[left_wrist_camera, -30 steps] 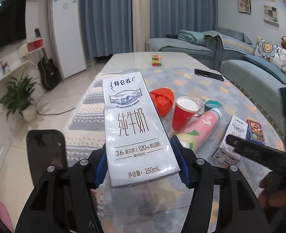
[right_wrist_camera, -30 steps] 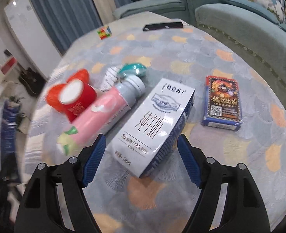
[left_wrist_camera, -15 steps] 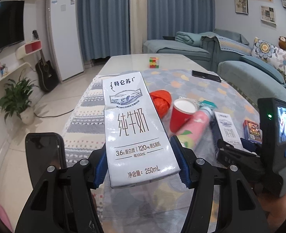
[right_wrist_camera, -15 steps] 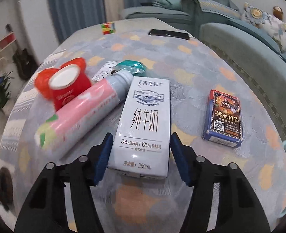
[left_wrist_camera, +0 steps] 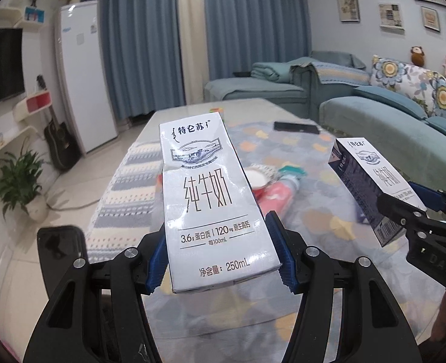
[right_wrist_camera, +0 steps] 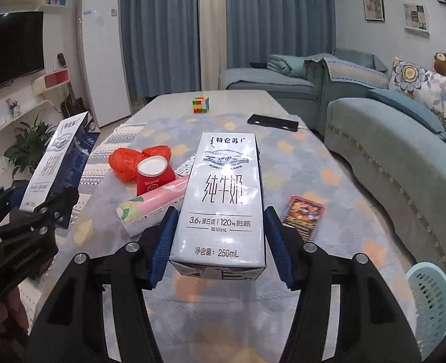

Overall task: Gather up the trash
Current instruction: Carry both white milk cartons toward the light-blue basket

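- Left view: our left gripper (left_wrist_camera: 221, 258) clamps a carton (left_wrist_camera: 210, 199) at frame centre; we keep it squeezed and level.
- Right view: our right gripper (right_wrist_camera: 218, 243) clamps a second carton (right_wrist_camera: 226, 202) at centre; we carry both to the basket (right_wrist_camera: 428, 299), lower right.

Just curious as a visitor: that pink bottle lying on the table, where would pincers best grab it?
Probably across the middle of the pink plastic bottle, coming from above. It lies on its side, its round body narrow enough, though the red paper cup crowds its far side.
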Demonstrator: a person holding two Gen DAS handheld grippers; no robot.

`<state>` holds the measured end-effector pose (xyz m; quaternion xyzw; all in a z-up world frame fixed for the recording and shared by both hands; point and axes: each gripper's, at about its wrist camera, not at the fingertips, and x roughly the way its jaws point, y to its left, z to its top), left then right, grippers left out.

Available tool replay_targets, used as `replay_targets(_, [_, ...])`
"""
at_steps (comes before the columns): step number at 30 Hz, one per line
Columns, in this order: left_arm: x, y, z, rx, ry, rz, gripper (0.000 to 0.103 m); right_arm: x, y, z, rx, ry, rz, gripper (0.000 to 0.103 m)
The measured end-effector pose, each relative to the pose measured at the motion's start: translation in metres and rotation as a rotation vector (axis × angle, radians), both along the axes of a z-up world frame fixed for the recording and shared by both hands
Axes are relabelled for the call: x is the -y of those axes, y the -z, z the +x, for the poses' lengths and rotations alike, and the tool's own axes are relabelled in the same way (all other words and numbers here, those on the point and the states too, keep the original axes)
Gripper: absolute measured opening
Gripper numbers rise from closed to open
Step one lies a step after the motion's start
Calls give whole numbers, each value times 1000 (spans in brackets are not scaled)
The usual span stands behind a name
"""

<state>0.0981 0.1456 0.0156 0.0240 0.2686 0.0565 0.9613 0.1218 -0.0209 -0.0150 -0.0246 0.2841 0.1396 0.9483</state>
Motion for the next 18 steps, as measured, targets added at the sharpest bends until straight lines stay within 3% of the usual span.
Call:
replay_targets(8, [34,-11,-7,60,82,40,57,45,-14,-15,33,57,15,54])
replay_targets(18, [68,-4,-11,61,156,76,57,99,-24,-32,70,135,24,54])
